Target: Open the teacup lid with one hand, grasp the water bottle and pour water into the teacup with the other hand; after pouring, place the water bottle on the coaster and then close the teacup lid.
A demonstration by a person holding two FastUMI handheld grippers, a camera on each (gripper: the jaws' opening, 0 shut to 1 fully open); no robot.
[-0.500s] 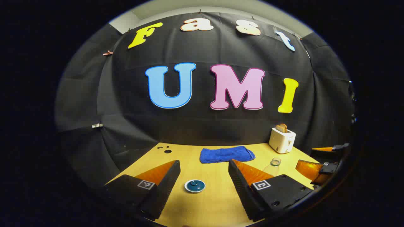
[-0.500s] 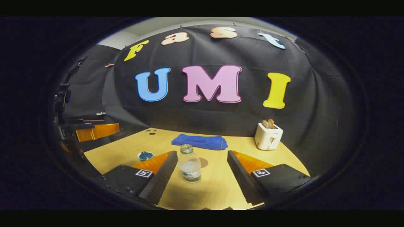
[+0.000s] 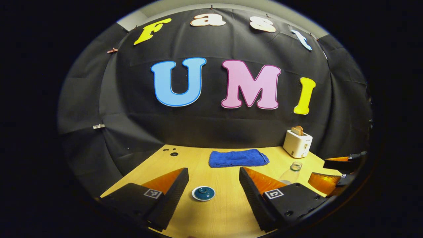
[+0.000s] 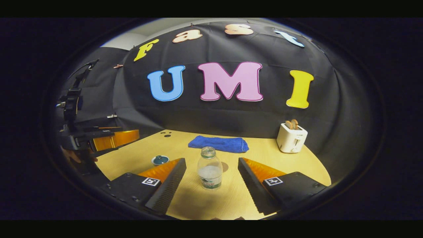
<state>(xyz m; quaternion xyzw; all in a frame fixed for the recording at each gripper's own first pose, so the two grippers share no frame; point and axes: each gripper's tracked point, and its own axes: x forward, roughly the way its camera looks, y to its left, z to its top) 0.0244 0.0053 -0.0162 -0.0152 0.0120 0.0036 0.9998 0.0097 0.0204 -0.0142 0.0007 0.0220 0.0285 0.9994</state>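
A small teal teacup with its lid on (image 3: pixel 203 193) stands on the wooden table (image 3: pixel 198 165), low between the fingers of my open left gripper (image 3: pixel 214 171) and untouched. The clear, capless water bottle (image 4: pixel 210 168), partly filled, stands upright between the fingertips of my open right gripper (image 4: pixel 211 162), apart from both. A brown round coaster (image 4: pixel 225 166) peeks out right behind the bottle. The teacup (image 4: pixel 160 160) is left of the bottle. The bottle (image 3: pixel 290 172) also appears past my left gripper's right finger, with the right gripper (image 3: pixel 333 170) beside it.
A folded blue towel (image 4: pixel 218 144) lies at the back middle of the table. A white toaster (image 4: pixel 291 138) with bread stands at the back right. The left gripper (image 4: pixel 112 138) and the hand holding it (image 4: pixel 71 153) are at the table's left edge.
The right gripper has moved closer to the bottle, which now looks larger and more centred between its fingers. The left gripper view has shifted slightly; the teacup stays between its fingers.
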